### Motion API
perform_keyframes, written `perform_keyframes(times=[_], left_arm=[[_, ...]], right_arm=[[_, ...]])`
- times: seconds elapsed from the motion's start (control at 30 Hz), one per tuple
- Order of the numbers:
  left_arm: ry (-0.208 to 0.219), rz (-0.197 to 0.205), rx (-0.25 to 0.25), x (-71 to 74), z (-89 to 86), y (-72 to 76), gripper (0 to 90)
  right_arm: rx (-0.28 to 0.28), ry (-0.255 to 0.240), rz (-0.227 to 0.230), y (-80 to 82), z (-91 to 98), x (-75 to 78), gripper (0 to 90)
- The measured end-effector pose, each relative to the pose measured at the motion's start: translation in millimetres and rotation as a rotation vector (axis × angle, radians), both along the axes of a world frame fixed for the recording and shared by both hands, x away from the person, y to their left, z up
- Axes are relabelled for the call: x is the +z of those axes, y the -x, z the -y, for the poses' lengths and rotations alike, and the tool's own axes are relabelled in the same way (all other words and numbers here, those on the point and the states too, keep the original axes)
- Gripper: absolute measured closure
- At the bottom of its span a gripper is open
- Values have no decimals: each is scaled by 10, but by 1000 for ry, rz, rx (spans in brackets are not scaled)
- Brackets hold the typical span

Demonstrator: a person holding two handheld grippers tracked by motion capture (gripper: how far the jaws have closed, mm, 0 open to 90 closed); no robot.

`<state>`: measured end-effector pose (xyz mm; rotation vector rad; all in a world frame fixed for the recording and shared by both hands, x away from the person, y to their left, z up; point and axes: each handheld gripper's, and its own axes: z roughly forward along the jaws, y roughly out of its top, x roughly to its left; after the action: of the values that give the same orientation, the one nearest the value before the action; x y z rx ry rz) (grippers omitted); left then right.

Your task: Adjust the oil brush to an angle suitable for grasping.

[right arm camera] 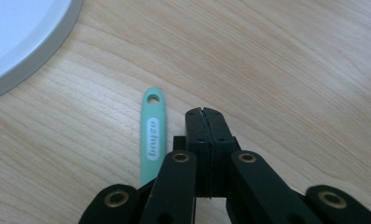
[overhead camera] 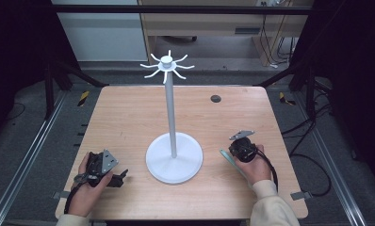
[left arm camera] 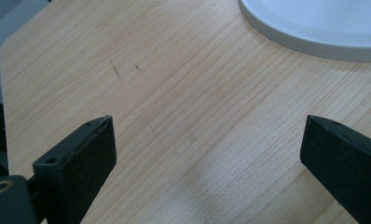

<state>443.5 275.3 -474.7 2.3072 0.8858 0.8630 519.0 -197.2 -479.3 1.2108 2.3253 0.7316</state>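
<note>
A white stand (overhead camera: 171, 113) with a ring of hooks on top rises from a round base (overhead camera: 174, 162) in the middle of the wooden table. A mint-green utensil handle (right arm camera: 153, 128) with a hole at its end lies flat on the wood, also seen as a pale green strip (overhead camera: 226, 157). My right gripper (right arm camera: 203, 112) is shut just right of that handle, its jaws pressed together with nothing between them; a hand holds it right of the base (overhead camera: 236, 149). My left gripper (left arm camera: 207, 123) stands open over bare wood, left of the base (overhead camera: 121, 178).
The base's rim shows at the top right of the left gripper view (left arm camera: 314, 44) and at the top left of the right gripper view (right arm camera: 30, 51). A small dark round inset (overhead camera: 216, 98) sits near the table's far edge. Black frame rails flank the table.
</note>
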Motion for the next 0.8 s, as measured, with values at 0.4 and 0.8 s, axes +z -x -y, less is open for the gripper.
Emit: perform_keyframes(times=[0.4, 0.8], left_arm=[[-1, 2, 0, 3, -3, 1, 30], [-4, -5, -6, -5, 7, 0, 30]], right_arm=[[20, -13, -48, -15, -48, -60, 900], [141, -6, -68, 112, -210, -37, 900]])
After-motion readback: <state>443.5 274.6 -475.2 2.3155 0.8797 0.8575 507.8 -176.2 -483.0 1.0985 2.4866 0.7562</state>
